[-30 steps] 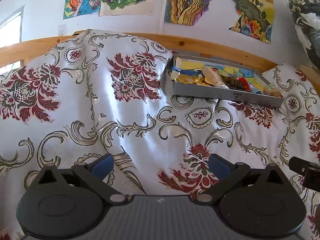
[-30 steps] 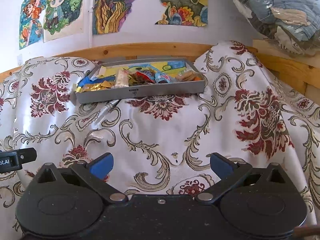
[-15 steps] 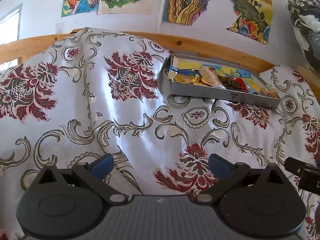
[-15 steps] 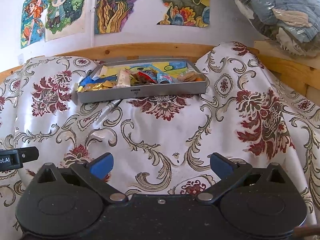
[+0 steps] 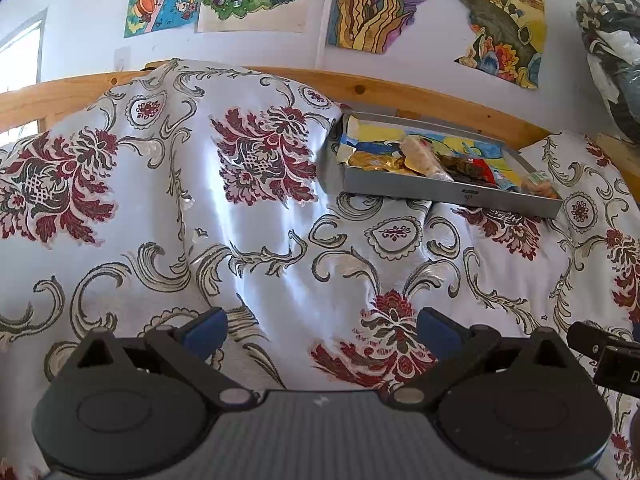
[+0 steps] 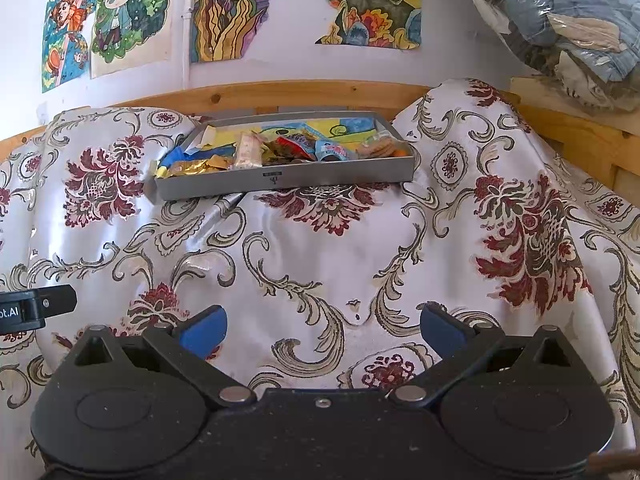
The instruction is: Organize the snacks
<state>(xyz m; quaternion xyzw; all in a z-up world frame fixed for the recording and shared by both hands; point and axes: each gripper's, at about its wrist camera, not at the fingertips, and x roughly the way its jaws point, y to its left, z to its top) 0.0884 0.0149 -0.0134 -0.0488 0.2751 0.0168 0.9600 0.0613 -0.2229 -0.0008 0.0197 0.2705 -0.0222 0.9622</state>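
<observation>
Hovering apart, empty — left gripper [image 5: 320,326], right gripper [image 6: 322,326] — one snack tray [image 6: 288,178] ahead.

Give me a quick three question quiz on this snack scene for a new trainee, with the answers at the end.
1. True or false: the left gripper holds a snack.
2. Where do the snacks lie? A) loose on the cloth B) in the grey tray C) in a basket
3. Fill in: the tray rests on a patterned ____.

Key: 1. False; both it and the right gripper have their fingers spread with nothing between them. 2. B. 3. cloth.
</observation>
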